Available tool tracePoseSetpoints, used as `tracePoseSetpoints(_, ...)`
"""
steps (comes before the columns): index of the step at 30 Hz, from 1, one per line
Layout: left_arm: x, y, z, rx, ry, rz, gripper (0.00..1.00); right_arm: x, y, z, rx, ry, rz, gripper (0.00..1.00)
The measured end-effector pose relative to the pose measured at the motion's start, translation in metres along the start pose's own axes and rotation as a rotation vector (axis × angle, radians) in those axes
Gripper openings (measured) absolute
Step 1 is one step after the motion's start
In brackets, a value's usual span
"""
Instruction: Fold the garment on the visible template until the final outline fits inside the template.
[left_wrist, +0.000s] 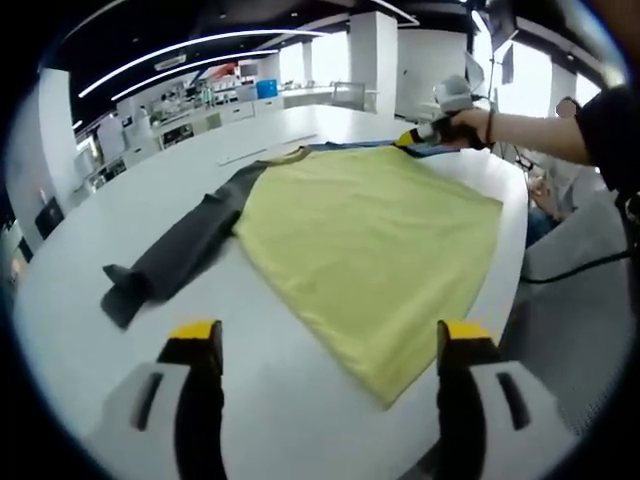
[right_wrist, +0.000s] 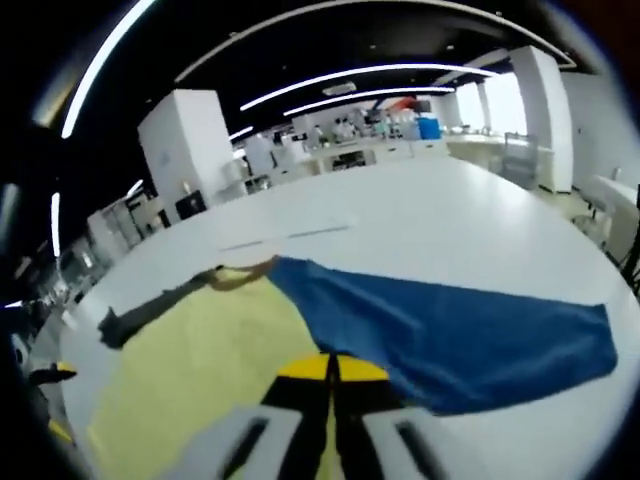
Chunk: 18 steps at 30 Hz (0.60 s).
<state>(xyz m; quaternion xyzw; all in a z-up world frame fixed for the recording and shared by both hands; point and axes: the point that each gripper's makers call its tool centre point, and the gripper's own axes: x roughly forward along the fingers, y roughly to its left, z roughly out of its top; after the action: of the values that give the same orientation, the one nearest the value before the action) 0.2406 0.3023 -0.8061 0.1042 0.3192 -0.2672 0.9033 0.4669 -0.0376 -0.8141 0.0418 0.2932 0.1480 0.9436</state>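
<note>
A garment lies flat on the white table (left_wrist: 130, 200): a yellow body (left_wrist: 370, 230), a dark grey sleeve (left_wrist: 175, 255) stretched to the left, and a blue sleeve (right_wrist: 450, 335) stretched to the right. My left gripper (left_wrist: 330, 335) is open at the garment's near corner, with one jaw on each side of the hem. At the far edge, a hand holds my right gripper (left_wrist: 408, 139) where the blue sleeve meets the body. There its jaws (right_wrist: 330, 367) are shut on the fabric. The yellow body (right_wrist: 190, 380) and grey sleeve (right_wrist: 150, 310) lie to its left.
Thin pale lines (right_wrist: 290, 236) mark the table beyond the collar (right_wrist: 240, 276). The person's arm (left_wrist: 535, 130) reaches in from the right, and a dark cable (left_wrist: 585, 265) hangs past the table's right edge. Counters and pillars stand far behind.
</note>
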Motion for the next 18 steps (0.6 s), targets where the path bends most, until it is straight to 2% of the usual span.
tracePoseSetpoints(5,0.001,-0.001,0.001,0.005,-0.002,-0.002,0.84,0.002,0.003,-0.001,-0.072,0.017,0.001,0.0)
tracePoseSetpoints(9,0.0,0.0,0.001,-0.007,-0.006,0.007,0.83,0.007,-0.005,-0.006,-0.103,0.045,-0.016,0.0)
tracePoseSetpoints(12,-0.001,0.002,0.002,-0.003,-0.01,0.016,0.84,-0.001,-0.014,-0.011,-0.111,0.066,-0.044,0.0)
tracePoseSetpoints(16,-0.003,0.004,0.008,-0.002,-0.03,0.027,0.86,-0.007,-0.026,-0.009,-0.111,0.07,-0.056,0.08)
tracePoseSetpoints(18,-0.003,0.005,0.01,-0.002,-0.04,0.031,0.88,-0.019,-0.028,-0.004,-0.108,0.055,-0.063,0.14)
